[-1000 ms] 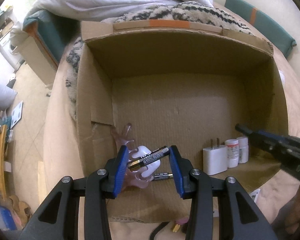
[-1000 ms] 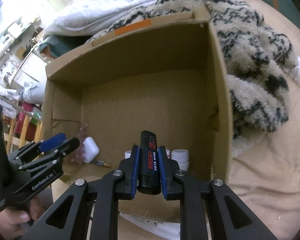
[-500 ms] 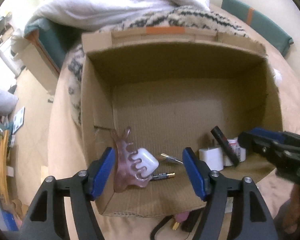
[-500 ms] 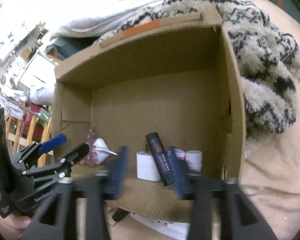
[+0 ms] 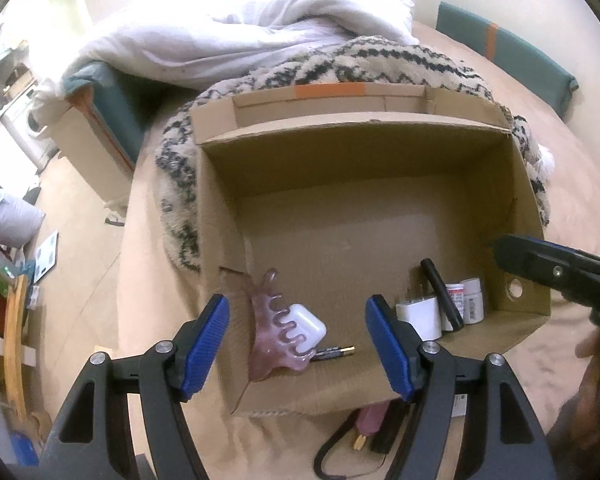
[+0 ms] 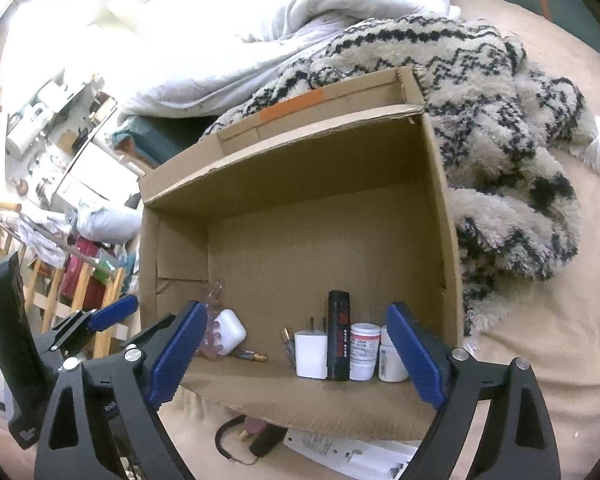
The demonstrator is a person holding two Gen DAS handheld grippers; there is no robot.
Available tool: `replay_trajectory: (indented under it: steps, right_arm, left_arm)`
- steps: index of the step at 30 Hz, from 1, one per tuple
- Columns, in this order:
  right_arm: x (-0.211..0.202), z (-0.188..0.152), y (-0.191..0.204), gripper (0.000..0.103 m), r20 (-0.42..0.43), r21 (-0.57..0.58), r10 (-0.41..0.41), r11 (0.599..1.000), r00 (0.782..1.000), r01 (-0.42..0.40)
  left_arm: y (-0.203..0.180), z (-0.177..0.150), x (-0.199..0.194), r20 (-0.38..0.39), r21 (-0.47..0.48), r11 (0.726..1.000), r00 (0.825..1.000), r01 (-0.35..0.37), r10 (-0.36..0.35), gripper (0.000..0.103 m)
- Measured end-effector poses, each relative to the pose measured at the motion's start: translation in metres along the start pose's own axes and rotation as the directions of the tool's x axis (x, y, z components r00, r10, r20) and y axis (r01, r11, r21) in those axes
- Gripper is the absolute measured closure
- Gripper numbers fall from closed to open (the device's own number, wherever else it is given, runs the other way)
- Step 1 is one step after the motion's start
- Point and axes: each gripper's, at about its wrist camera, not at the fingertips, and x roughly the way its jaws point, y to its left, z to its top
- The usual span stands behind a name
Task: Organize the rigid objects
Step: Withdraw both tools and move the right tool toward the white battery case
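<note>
Open cardboard box holding small items, seen past two released grippers.

A black stick with a red label, unreadable, stands beyond the right gripper, whose empty jaws are opening. A battery lies beyond the left gripper, released and empty.

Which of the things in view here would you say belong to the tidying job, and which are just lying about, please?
Part of the job:
- cardboard box
- pink hair claw
- white earbud case
- battery
- white charger plug
- black tube
- two pill bottles

Just lying about:
- patterned fluffy blanket
- white duvet
- black cable
</note>
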Motion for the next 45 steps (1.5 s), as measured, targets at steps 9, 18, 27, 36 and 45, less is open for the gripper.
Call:
replay_trajectory:
  steps: [9,18,27,36,45]
  right_arm:
    - [-0.027,-0.013,-0.009,0.005,0.036,0.043,0.003,0.999,0.999,-0.005]
    - [-0.041,-0.048,-0.026,0.005,0.022,0.174,0.023,0.984,0.999,-0.026]
    - [-0.029,-0.104,-0.053,0.005,-0.056,0.425,0.1,0.902,0.993,-0.067]
    - [0.011,-0.157,-0.078,0.006,-0.118,0.673,0.105,0.739,0.987,0.001]
    - [0.032,-0.142,-0.089,0.005,-0.141,0.611,-0.024,0.785,0.99,0.106]
  left_arm:
    - [0.014,-0.022,-0.023,-0.009,-0.032,0.999,1.0,0.004,-0.005,0.035]
    - [0.026,-0.049,-0.032,-0.048,-0.069,0.998,0.999,0.003,-0.006,0.035]
    - [0.036,-0.06,-0.038,-0.058,-0.143,0.989,0.998,0.025,-0.034,0.035]
    - [0.041,-0.06,-0.04,-0.059,-0.173,0.985,0.998,0.024,-0.035,0.035]
    - [0.045,-0.058,-0.038,-0.073,-0.208,0.977,0.995,0.05,-0.067,0.035]
